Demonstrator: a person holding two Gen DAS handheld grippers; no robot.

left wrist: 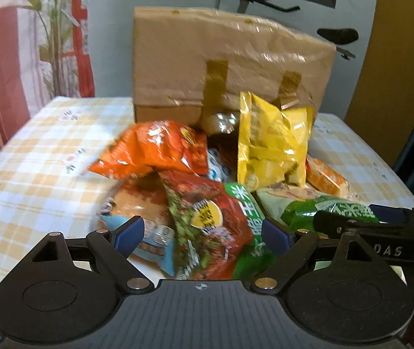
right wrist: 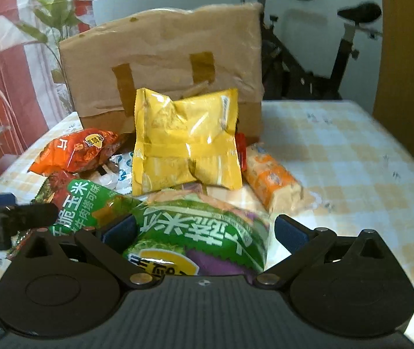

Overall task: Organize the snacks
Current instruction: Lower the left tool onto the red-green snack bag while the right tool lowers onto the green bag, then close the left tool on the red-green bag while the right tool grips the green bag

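Both the left gripper and right gripper are spread over light, crinkly, slippery foil snack bags; pinch flat sealed edges, gently.

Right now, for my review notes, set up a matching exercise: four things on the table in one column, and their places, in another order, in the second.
Things:
1. yellow packet
2. cardboard box
3. green bag
4. orange-wrapped pack

Places:
A. between the open fingers of the right gripper
B. at the back of the table, behind the snack pile
C. standing on edge in front of the box
D. lying on the checked cloth, right of the yellow packet

Pairs: 1-C, 2-B, 3-A, 4-D
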